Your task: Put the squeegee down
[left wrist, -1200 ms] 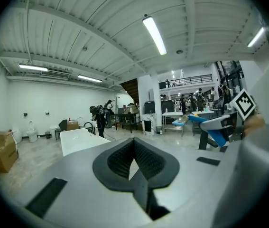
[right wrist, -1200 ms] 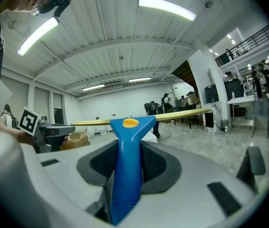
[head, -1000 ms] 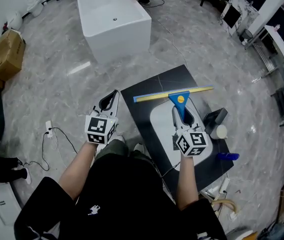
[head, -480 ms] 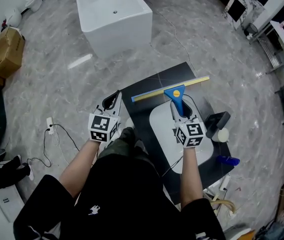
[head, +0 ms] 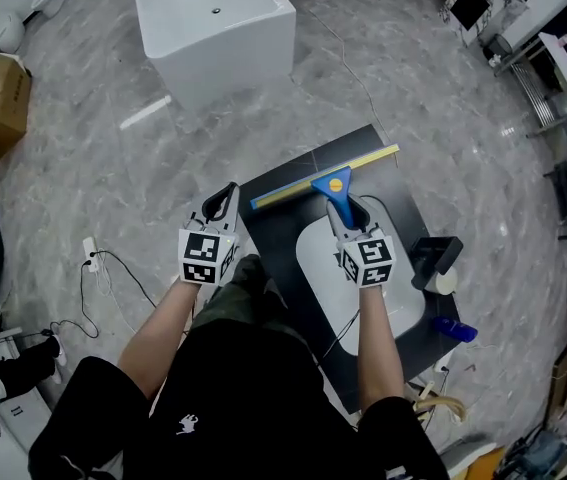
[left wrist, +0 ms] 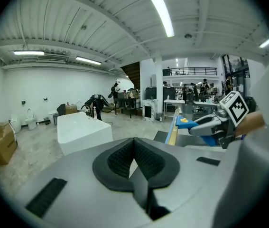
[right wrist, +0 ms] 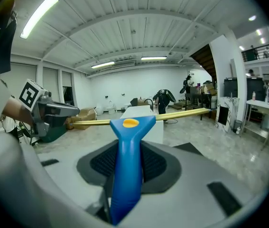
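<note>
Over far edge of black desk [head: 275, 236], R gripper [head: 347, 211] has its fingers grasping squeegee [head: 334, 184] by the blue handle. Yellow blade runs left-right, handle pointing back toward the person. Squeegee is above far rim of white basin [head: 313, 268] set in desk; can't tell if blade touches desk. L gripper [head: 223, 196] hangs just left of desk, over floor, fingers clenched w/ nothing btwn them. White tub [head: 233, 48] stands farther off.
</note>
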Action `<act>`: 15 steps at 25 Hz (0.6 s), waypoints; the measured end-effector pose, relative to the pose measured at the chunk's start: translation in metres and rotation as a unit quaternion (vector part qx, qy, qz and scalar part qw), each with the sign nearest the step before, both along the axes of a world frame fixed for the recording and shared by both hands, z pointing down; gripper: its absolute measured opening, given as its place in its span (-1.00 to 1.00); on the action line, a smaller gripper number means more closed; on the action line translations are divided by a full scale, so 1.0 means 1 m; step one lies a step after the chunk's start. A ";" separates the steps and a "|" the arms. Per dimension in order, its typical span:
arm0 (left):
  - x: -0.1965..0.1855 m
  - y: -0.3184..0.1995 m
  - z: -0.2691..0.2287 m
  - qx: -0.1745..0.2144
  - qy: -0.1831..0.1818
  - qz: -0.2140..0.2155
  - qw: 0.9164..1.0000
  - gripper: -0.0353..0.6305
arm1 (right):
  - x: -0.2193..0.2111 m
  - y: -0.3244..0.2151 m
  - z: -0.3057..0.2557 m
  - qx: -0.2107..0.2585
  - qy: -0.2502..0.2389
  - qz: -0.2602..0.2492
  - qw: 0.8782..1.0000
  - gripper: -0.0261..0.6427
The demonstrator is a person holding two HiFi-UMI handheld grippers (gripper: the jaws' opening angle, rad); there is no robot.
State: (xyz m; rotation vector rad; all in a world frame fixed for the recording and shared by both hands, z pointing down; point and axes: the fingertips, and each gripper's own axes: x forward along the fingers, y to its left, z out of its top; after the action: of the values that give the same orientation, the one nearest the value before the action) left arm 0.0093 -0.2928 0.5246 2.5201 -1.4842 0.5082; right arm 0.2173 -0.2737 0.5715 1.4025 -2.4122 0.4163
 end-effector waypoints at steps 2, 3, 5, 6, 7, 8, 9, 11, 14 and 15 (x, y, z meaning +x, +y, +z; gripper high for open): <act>-0.004 -0.011 0.006 -0.002 -0.002 0.000 1.000 -0.89 | -0.003 -0.010 0.006 -0.004 0.000 0.001 1.000 -0.54; -0.006 -0.018 0.008 -0.002 -0.002 0.000 1.000 -0.89 | -0.004 -0.016 0.010 -0.007 0.002 0.002 1.000 -0.54; -0.009 -0.030 0.011 -0.004 -0.001 0.002 1.000 -0.89 | -0.007 -0.027 0.018 -0.014 0.005 0.003 1.000 -0.54; -0.010 -0.035 0.013 -0.005 -0.001 0.003 1.000 -0.89 | -0.008 -0.032 0.022 -0.018 0.007 0.004 1.000 -0.54; -0.012 -0.041 0.014 -0.006 -0.001 0.004 1.000 -0.89 | -0.010 -0.036 0.026 -0.022 0.010 0.004 1.000 -0.54; -0.013 -0.046 0.016 -0.007 -0.002 0.004 1.000 -0.89 | -0.012 -0.041 0.031 -0.025 0.012 0.003 1.000 -0.54; -0.015 -0.052 0.018 -0.009 -0.001 0.004 1.000 -0.89 | -0.014 -0.045 0.035 -0.028 0.015 0.002 0.999 -0.54; -0.019 -0.063 0.024 -0.013 0.002 0.002 1.000 -0.89 | -0.018 -0.053 0.046 -0.034 0.020 -0.001 0.999 -0.54; -0.026 -0.075 0.031 -0.019 0.005 -0.003 1.000 -0.89 | -0.025 -0.061 0.062 -0.047 0.027 -0.006 0.999 -0.54; -0.028 -0.078 0.034 -0.021 0.006 -0.003 1.000 -0.89 | -0.026 -0.063 0.066 -0.051 0.029 -0.008 0.998 -0.54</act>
State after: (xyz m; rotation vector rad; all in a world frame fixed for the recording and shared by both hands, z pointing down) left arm -0.0186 -0.3710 0.5584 2.4808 -1.4612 0.5168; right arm 0.1913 -0.3370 0.6377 1.3333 -2.3199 0.4806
